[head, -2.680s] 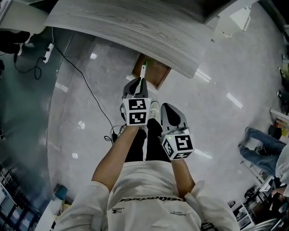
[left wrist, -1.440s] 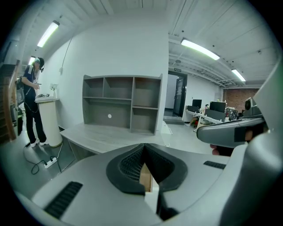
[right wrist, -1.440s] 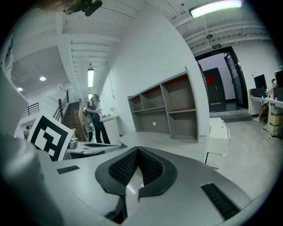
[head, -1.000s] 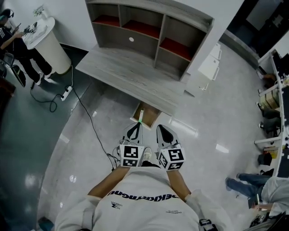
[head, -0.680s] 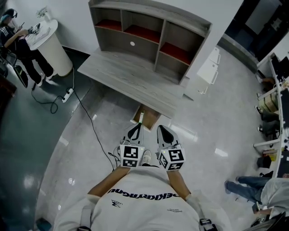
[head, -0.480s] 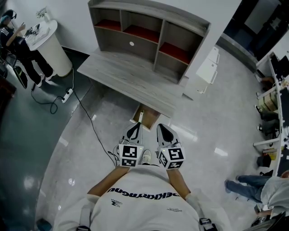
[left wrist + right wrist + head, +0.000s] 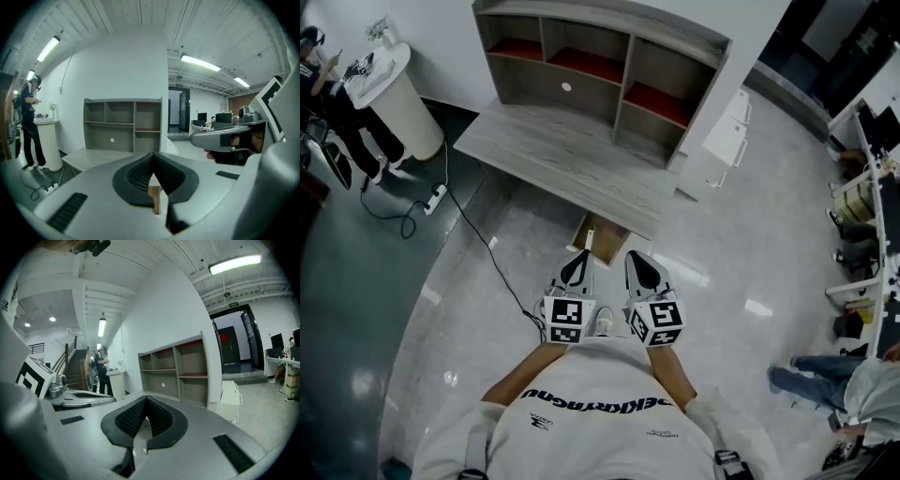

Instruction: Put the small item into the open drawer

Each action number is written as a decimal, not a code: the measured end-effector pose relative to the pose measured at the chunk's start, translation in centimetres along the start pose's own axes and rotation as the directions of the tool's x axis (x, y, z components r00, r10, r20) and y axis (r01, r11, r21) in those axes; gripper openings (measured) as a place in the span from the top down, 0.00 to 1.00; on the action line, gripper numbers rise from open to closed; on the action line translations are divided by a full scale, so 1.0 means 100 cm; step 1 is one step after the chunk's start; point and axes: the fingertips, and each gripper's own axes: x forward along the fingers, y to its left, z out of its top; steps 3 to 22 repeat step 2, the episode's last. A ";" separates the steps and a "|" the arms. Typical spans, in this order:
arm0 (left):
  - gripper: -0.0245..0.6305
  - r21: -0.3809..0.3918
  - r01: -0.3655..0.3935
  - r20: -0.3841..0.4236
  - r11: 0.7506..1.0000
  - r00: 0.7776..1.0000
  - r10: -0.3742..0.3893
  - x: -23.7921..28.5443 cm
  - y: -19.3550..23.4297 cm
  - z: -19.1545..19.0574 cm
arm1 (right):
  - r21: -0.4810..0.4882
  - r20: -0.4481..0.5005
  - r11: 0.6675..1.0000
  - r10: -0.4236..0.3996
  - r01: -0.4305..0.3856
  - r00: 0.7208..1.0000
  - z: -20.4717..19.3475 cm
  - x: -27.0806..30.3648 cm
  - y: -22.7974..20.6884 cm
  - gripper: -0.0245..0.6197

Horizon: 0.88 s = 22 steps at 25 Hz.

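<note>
Left tongs (image 7: 582,257) pinch the thin small item (image 7: 591,238) by the open drawer (image 7: 613,246), and right tongs (image 7: 635,256) are pressed together.

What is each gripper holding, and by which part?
Left gripper pinches a thin stick by its near end; right gripper holds nothing.

Grey desk (image 7: 572,161) on glossy floor (image 7: 469,309)

Glossy grey floor (image 7: 469,319), white walls (image 7: 126,65), grey wood shelf unit (image 7: 581,89) w/ red-lined cubbies, desk (image 7: 572,164) in front, ceiling tube lights (image 7: 200,63).
</note>
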 end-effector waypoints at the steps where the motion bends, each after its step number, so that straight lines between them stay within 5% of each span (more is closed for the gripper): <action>1: 0.94 0.001 0.001 -0.001 1.000 1.000 -0.001 0.001 0.000 0.000 | -0.001 0.001 1.000 0.001 -0.001 1.000 0.000 0.001 0.000 0.91; 22: 0.94 0.002 0.001 -0.001 1.000 1.000 -0.001 0.002 -0.001 0.000 | -0.002 0.003 1.000 0.002 -0.002 1.000 0.001 0.001 -0.001 0.91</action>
